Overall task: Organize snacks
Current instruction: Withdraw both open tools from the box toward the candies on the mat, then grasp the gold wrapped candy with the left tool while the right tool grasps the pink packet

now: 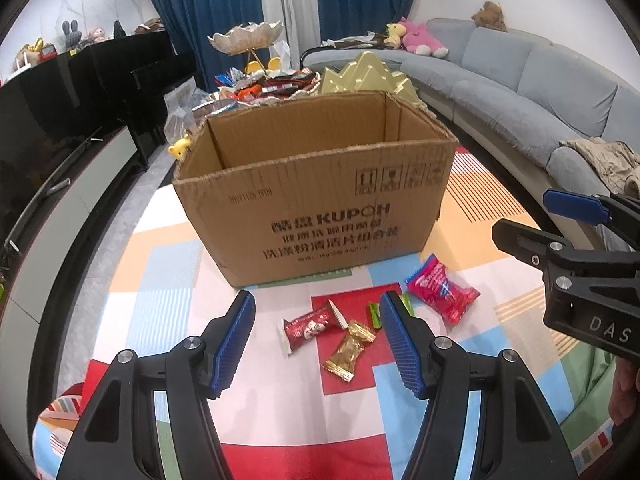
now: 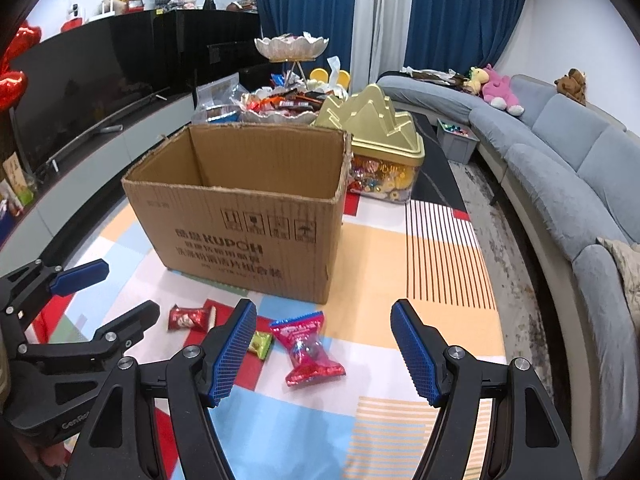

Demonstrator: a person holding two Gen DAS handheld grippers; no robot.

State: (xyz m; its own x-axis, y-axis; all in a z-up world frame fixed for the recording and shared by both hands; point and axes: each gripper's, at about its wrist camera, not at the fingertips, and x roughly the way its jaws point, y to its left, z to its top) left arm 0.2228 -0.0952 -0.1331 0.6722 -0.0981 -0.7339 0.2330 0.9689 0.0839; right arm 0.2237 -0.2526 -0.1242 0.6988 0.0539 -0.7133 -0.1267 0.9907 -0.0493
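An open cardboard box (image 1: 316, 204) stood on the patchwork-covered counter (image 1: 160, 292), with 4 loose snacks lying just in front of it. The step looked like the approach to a first pick. The left tool (image 1: 317, 340) hung wide and empty above the red candy (image 1: 308, 326) and gold candy (image 1: 349, 350). The right tool (image 2: 323, 350), also wide and empty, framed the pink snack bag (image 2: 306, 346). Next, each tool needed lowering to close on 1 wrapper.

An open brown cardboard box (image 1: 320, 188) stands upright at frame centre; below it lie a red snack (image 1: 308, 326), gold snack (image 1: 349, 350), green snack (image 2: 261, 345) and pink packet (image 1: 442, 288), flat.
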